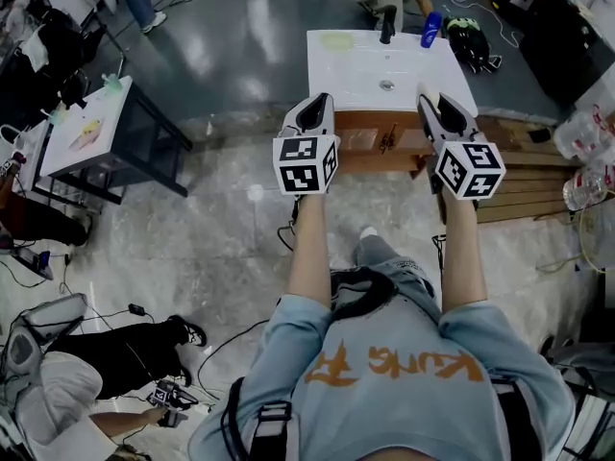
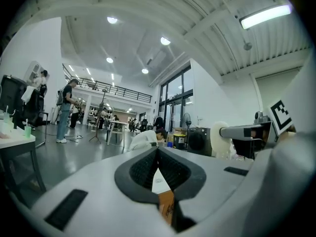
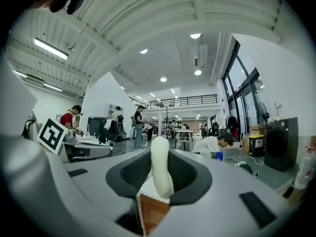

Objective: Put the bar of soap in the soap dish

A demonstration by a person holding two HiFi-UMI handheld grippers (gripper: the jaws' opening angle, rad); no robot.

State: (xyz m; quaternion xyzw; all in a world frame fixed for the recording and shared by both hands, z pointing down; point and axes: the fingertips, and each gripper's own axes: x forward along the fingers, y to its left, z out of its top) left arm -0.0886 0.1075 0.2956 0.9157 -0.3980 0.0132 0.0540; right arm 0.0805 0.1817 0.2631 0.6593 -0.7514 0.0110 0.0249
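Observation:
In the right gripper view a white, rounded bar of soap (image 3: 160, 169) stands upright between the dark pads, and my right gripper (image 3: 160, 154) is shut on it. In the head view this gripper (image 1: 431, 100) hovers level over the front right edge of the white sink top (image 1: 423, 80). A pale green soap dish (image 1: 336, 40) sits at the sink top's back left corner. My left gripper (image 1: 317, 104) is held over the front left edge. Its jaws meet at the tips with nothing between them (image 2: 158, 151).
A black faucet (image 1: 387, 22) and a blue bottle (image 1: 431, 29) stand at the back of the sink. A wooden cabinet (image 1: 370, 142) carries it. A white-topped side table (image 1: 91, 128) is at the left, a wooden pallet (image 1: 524, 185) at the right. Cables and a crouching person (image 1: 58, 392) are at the lower left.

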